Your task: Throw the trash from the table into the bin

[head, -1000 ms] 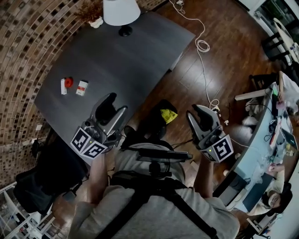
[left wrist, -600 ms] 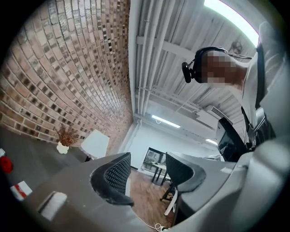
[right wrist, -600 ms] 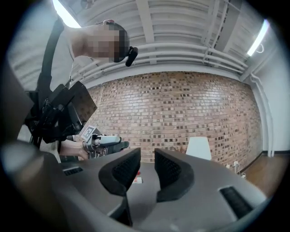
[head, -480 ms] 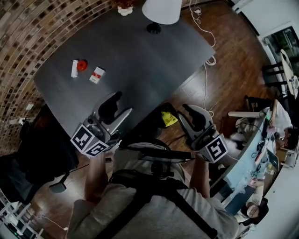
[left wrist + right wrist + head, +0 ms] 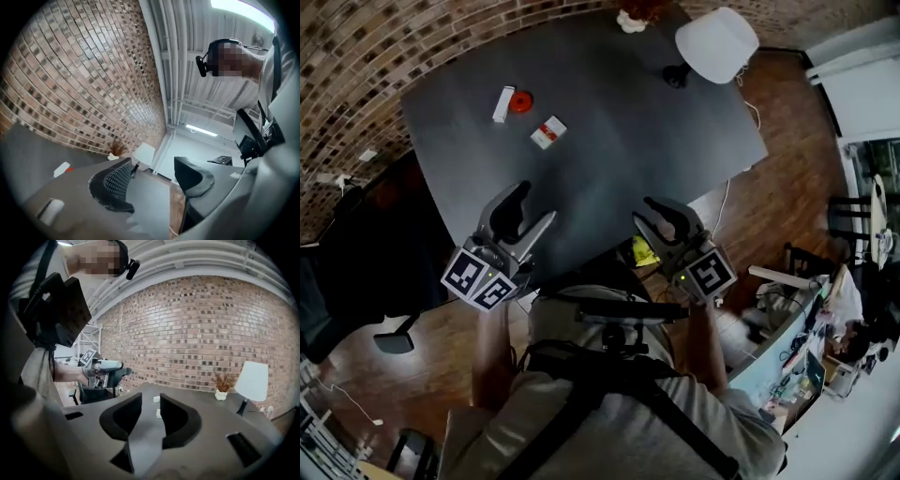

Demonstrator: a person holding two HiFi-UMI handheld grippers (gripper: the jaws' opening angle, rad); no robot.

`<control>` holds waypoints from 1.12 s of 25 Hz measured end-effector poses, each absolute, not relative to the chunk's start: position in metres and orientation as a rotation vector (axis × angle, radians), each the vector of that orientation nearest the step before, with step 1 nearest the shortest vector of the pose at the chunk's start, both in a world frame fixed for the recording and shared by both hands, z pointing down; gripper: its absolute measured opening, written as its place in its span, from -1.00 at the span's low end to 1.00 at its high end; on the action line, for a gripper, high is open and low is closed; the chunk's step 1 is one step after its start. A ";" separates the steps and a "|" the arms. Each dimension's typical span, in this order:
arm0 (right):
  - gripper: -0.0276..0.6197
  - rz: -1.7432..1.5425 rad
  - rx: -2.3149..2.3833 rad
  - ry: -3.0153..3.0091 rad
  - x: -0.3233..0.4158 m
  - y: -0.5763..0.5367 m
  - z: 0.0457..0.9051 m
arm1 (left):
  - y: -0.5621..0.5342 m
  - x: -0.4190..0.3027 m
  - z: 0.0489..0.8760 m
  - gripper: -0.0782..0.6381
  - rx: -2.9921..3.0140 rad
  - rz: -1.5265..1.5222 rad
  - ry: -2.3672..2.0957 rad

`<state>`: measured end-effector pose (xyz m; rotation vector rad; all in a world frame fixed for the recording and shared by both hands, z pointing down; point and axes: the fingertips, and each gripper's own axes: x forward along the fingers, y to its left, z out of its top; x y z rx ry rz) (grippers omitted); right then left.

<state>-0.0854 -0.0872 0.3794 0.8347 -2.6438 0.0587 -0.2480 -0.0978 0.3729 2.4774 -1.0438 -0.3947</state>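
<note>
Head view: my left gripper and right gripper hover over the near edge of the dark surface. Well apart, at 12 o'clock from the left one, lie a white packet, a red cap just beside it, and a red-and-white box nearby.

Left gripper view: my jaws have just been opening and stand released, nothing between them. The box sits at 8 o'clock.

Right gripper view: these jaws have also just been opening. They are narrowly parted and empty, and the trash shows far off through the gap.

It all looks light. I'd pinch the box across its short sides, gently because card crushes. The hard little cap may skid or roll.
</note>
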 end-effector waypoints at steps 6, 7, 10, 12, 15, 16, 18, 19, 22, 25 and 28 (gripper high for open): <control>-0.47 0.129 0.711 -2.633 -0.121 -0.105 0.404 | -0.110 -0.290 0.429 0.17 2.356 -0.164 -1.310; -0.47 0.127 0.709 -2.636 -0.121 -0.110 0.407 | -0.115 -0.290 0.437 0.22 2.353 -0.116 -1.328; -0.46 0.115 0.700 -2.689 -0.114 -0.123 0.416 | -0.140 -0.287 0.466 0.26 2.371 0.059 -1.364; -0.45 0.172 0.732 -2.692 -0.101 -0.128 0.420 | -0.160 -0.279 0.497 0.26 2.365 0.202 -1.366; -0.45 0.156 0.782 -2.718 -0.067 -0.137 0.421 | -0.198 -0.263 0.568 0.38 2.355 0.550 -1.306; -0.45 0.149 0.807 -2.722 -0.054 -0.141 0.421 | -0.211 -0.259 0.595 0.47 2.340 0.680 -1.270; -0.45 0.192 0.875 -2.703 -0.025 -0.143 0.419 | -0.236 -0.255 0.645 0.57 2.283 0.891 -1.211; -0.46 0.213 0.910 -2.686 -0.010 -0.142 0.419 | -0.247 -0.254 0.665 0.59 2.253 0.965 -1.196; -0.47 0.241 1.021 -2.611 0.038 -0.131 0.420 | -0.282 -0.254 0.698 0.59 2.191 1.082 -1.188; -0.47 0.269 1.165 -2.519 0.077 -0.106 0.422 | -0.309 -0.252 0.710 0.53 2.166 1.099 -1.171; -0.47 0.269 1.314 -2.439 0.103 -0.074 0.424 | -0.322 -0.250 0.716 0.36 2.149 1.072 -1.132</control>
